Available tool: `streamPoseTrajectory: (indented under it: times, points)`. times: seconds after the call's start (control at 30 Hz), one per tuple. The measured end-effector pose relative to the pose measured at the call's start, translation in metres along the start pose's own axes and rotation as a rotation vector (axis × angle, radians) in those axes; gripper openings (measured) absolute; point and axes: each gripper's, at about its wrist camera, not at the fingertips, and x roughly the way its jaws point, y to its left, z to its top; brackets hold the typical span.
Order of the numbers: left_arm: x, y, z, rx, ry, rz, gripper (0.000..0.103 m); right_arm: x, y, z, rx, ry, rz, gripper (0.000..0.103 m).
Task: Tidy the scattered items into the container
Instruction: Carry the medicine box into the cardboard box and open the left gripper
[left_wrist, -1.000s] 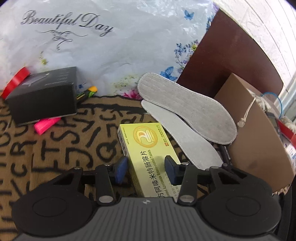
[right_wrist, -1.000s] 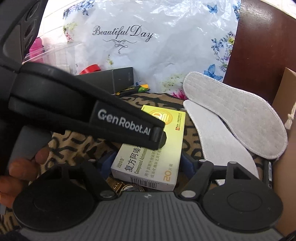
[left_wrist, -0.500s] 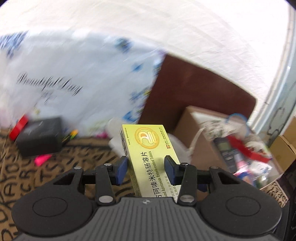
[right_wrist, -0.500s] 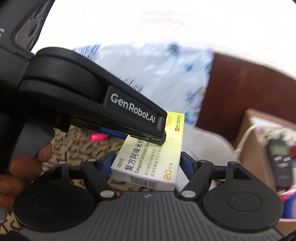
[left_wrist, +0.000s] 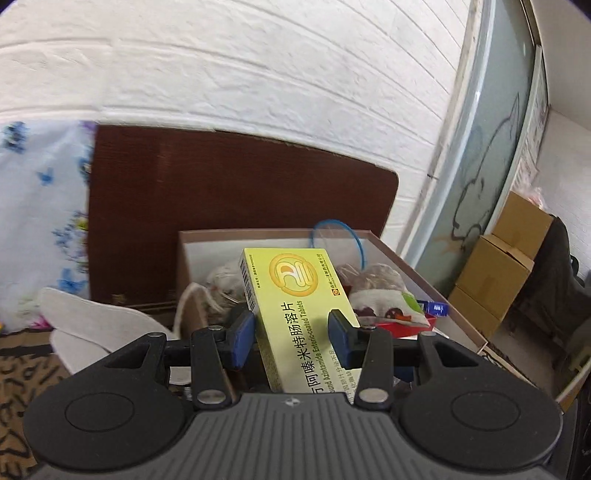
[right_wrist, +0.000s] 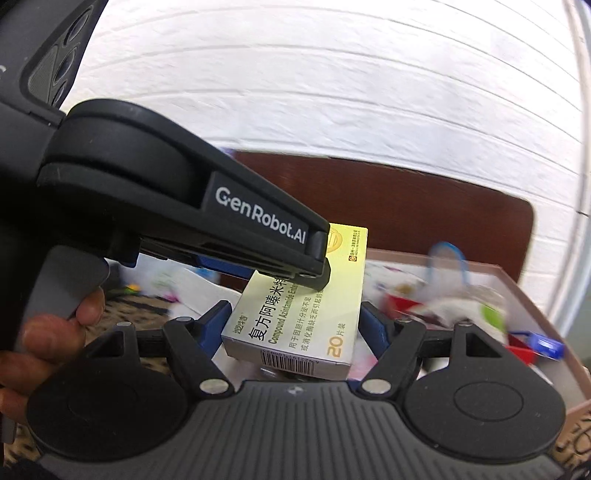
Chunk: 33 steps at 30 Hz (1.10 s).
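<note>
One yellow tablet box (left_wrist: 295, 291) pinched in left gripper (left_wrist: 291, 332), long axis running forward, over cardboard container (left_wrist: 417, 273); right gripper (right_wrist: 295, 325) fingers spread, seemingly clear of box.

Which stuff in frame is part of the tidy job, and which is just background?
Job:
- pill box, gripped in the left claw
- open cardboard box, already holding items
- insoles outside it

Background:
- brown board
- floral bag
- stacked cartons
- right claw, around the pill box; grip unclear
</note>
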Motion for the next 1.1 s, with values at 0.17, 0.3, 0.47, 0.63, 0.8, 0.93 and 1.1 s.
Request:
streamPoseTrajectory:
  times: [0.17, 0.3, 0.47, 0.63, 0.8, 0.93, 1.1]
  points:
    - [0.016, 0.004, -0.014, -0.016, 0.055, -0.003, 0.079, 0.01, -0.014, -0.018, -0.039, 0.04, -0.033, 0.078]
    - [0.006, 0.006, -0.016, 0.006, 0.027, -0.001, 0.082, 0.007, -0.014, -0.024, -0.027, 0.029, -0.036, 0.085]
    - [-0.005, 0.012, -0.017, -0.026, 0.009, 0.019, 0.086, -0.004, -0.014, -0.027, 0.022, 0.012, -0.04, 0.085]
    - [-0.01, 0.016, -0.02, -0.063, 0.019, 0.032, 0.086, -0.013, -0.018, -0.023, 0.023, -0.021, -0.045, 0.055]
    - [-0.014, 0.014, -0.024, -0.057, 0.016, 0.057, 0.093, -0.015, -0.01, -0.021, 0.004, 0.002, -0.035, 0.037]
    - [-0.016, 0.013, -0.024, -0.041, 0.017, 0.082, 0.095, -0.014, -0.01, -0.022, -0.008, 0.004, -0.042, 0.037]
    - [-0.022, 0.016, -0.025, -0.048, 0.016, 0.097, 0.095, -0.014, -0.009, -0.021, -0.024, 0.008, -0.056, 0.038]
